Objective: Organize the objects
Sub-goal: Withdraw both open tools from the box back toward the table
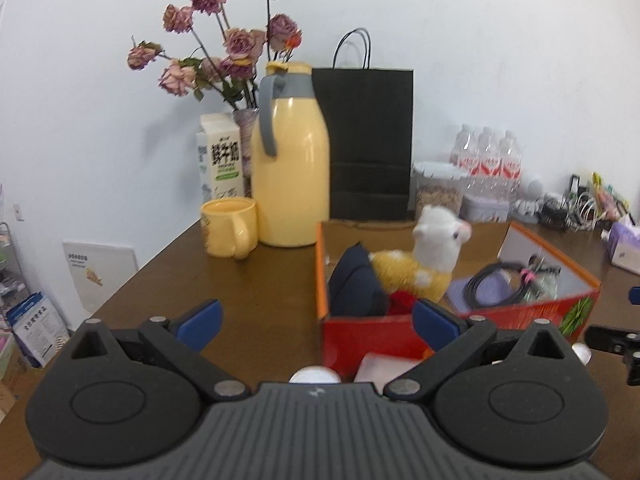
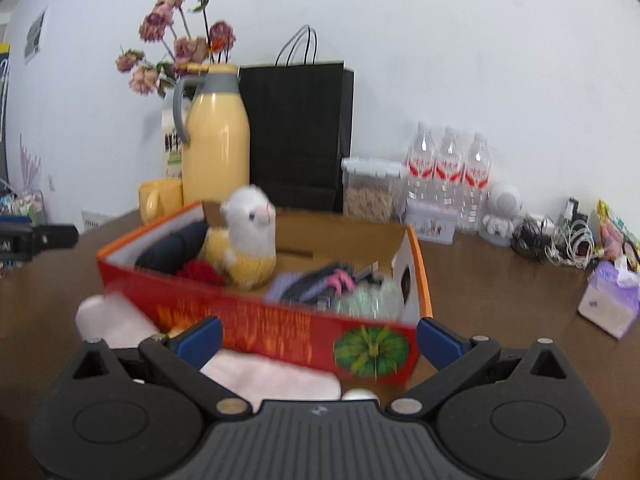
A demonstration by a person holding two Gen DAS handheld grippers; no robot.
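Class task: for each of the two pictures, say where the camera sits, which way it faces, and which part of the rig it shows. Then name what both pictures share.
Left wrist: sits on the left gripper, faces across the table to the wall; open blue fingertips show, the right gripper at the edge.
Right wrist: sits on the right gripper, faces the orange box; open fingertips show.
Shared: box, plush alpaca, yellow jug, black bag.

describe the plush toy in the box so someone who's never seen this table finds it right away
Find the open red-and-orange cardboard box on the brown table, in front of the tall yellow jug. The plush alpaca sits upright inside at its left end. Its white fluffy head and yellow body stand out from the dark bundle beside it.
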